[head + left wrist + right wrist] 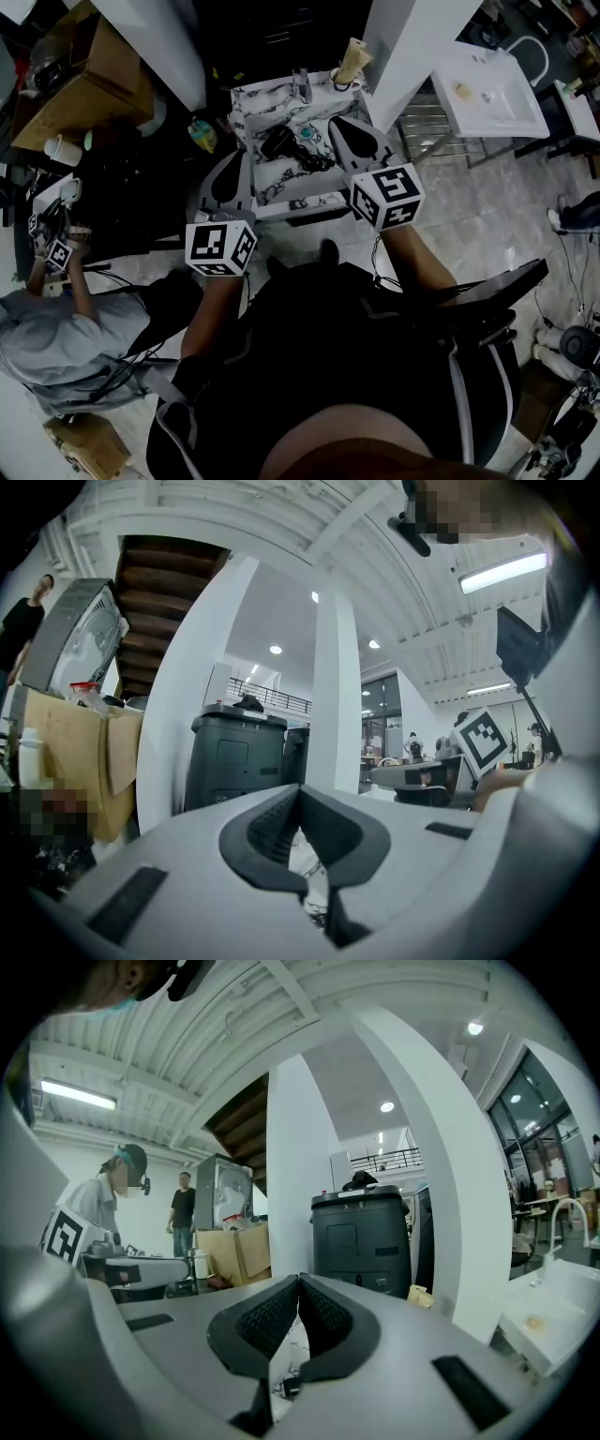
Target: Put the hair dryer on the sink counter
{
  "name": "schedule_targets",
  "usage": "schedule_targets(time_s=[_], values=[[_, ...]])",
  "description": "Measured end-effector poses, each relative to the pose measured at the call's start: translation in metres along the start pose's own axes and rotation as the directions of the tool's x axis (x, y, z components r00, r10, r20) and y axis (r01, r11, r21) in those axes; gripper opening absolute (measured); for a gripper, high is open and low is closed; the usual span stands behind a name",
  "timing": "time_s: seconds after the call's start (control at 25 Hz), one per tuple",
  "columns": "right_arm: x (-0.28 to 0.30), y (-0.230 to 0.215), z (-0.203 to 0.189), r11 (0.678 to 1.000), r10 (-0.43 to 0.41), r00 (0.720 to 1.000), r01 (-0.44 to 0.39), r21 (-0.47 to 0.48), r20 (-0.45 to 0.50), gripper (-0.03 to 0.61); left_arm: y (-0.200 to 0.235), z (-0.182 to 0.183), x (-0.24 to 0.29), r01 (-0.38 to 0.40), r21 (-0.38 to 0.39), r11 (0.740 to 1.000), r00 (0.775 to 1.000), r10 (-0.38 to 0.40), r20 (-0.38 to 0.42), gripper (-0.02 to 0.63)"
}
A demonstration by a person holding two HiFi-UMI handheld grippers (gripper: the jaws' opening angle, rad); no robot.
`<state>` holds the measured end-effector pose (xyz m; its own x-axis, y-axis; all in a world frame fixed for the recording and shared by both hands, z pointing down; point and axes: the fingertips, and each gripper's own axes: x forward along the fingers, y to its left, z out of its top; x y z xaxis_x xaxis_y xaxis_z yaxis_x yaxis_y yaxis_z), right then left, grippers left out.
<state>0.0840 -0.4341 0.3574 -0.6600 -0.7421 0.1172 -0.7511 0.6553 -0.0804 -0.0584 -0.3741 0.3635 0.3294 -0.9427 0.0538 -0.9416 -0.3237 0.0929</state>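
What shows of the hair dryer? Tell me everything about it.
The hair dryer is black and looks like plastic. It lies on the white, dark-veined marbled counter, with its dark cord bunched at its right. Only the counter seems to touch it; nothing grips it. Its nozzle and switches are too small to tell.

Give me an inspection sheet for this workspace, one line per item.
Surface: marble counter, ahead of both claws.
Job's things: hair dryer lies on the counter, nothing touching it.
Clutter: tap and cup at the counter's far edge.
Claws: left claw shut, empty; right claw shut, empty.
Cables: cord bunched beside the dryer on the counter.
Surroundings: white basin at right; cardboard box and a person at left.
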Motion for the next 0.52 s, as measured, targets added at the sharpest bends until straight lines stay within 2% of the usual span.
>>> schedule_targets(time_s=[0.52], values=[[0.007, 0.007, 0.004, 0.999, -0.048, 0.999, 0.047, 0.011, 0.009, 0.025, 0.016, 0.007, -0.002, 0.017, -0.017, 1.000, 1.000, -0.017, 0.026, 0.005]])
